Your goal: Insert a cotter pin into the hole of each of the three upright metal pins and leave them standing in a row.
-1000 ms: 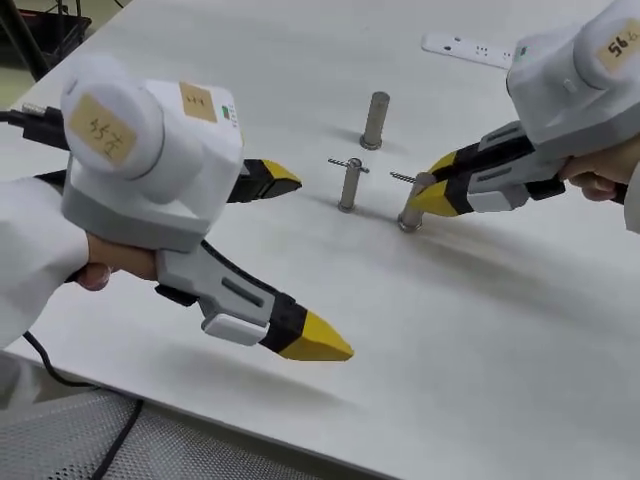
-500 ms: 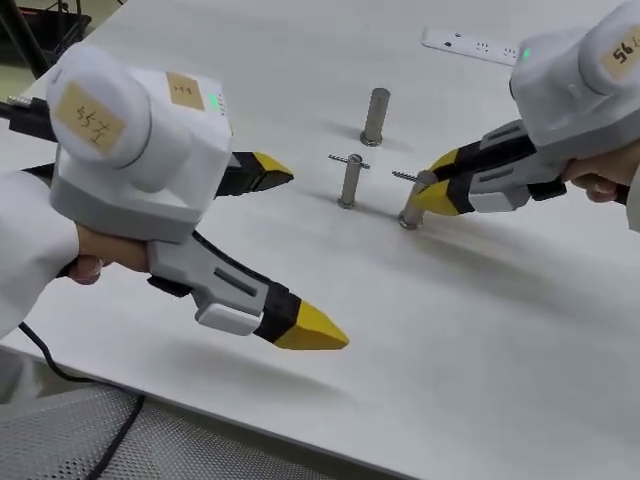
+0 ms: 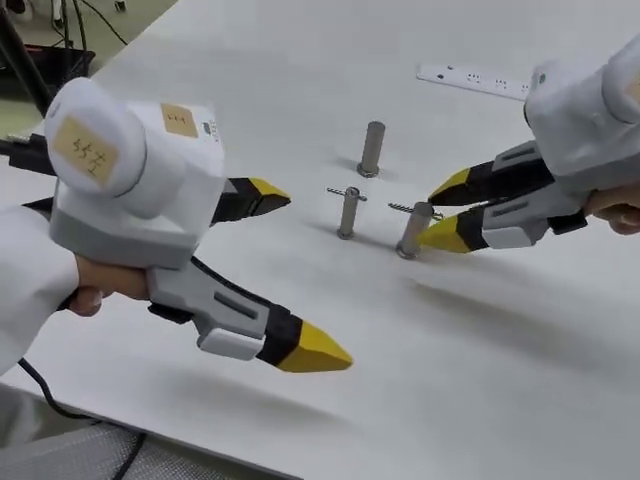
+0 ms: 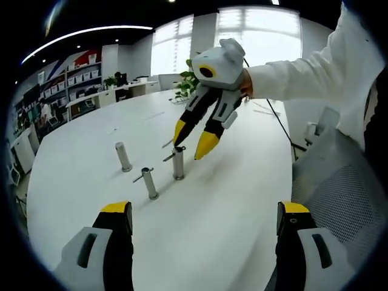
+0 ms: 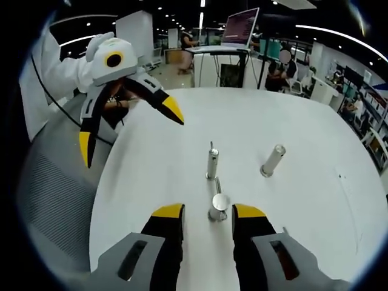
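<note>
Pins [image 3: 349, 211] stood in a row on the bench [image 3: 500, 350]; I judged them stiff, slick, tippy. My right fingers [image 3: 445, 235] were spread astride the nearest; best hold: mid-shank. Left fingers [image 3: 315, 350] spread, empty.

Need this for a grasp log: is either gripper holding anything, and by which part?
Nothing. The left gripper is open in the air; the right gripper is open, its jaws either side of the near pin with gaps showing.

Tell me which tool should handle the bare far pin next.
Right, probably. The right tool is open at the near pin, with the bare far pin just beyond its tips. The left tool, open and empty, hangs off to the side, farther from it.
</note>
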Available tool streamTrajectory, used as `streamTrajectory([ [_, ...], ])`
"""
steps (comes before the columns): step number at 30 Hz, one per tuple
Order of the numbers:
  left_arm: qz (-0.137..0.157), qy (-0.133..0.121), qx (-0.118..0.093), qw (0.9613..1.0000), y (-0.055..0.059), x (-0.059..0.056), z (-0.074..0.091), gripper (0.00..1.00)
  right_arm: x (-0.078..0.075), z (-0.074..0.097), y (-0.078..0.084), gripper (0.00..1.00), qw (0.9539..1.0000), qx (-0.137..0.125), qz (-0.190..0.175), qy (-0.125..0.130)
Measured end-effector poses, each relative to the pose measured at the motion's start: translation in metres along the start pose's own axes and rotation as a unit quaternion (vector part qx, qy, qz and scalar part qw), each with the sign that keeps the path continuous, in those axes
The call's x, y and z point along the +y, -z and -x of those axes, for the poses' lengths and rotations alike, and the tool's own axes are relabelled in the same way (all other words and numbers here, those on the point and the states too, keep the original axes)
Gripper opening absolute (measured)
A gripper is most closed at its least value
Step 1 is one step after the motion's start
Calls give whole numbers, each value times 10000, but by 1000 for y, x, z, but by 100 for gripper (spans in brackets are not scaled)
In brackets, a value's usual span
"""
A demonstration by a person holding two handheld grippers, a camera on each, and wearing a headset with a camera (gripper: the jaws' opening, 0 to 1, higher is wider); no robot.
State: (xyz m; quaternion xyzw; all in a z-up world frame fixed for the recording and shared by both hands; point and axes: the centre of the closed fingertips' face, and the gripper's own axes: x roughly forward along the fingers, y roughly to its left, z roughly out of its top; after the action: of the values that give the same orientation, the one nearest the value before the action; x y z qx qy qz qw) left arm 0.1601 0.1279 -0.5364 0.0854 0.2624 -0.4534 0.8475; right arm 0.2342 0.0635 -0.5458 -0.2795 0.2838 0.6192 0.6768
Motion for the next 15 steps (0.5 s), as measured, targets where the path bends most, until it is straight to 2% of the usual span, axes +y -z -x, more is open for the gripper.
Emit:
streamTrajectory([
  [8,145,-39,-83,9999,-2,2,-1,99,13,8,15,46,9993,69,-287,235],
  [10,193,-53,-91,9998,-2,3,0,99,13,9,20,52,9982,43,-483,340],
  [15,287,-77,-151,9994,-4,5,0,97,14,18,25,55,9943,-148,-918,515],
])
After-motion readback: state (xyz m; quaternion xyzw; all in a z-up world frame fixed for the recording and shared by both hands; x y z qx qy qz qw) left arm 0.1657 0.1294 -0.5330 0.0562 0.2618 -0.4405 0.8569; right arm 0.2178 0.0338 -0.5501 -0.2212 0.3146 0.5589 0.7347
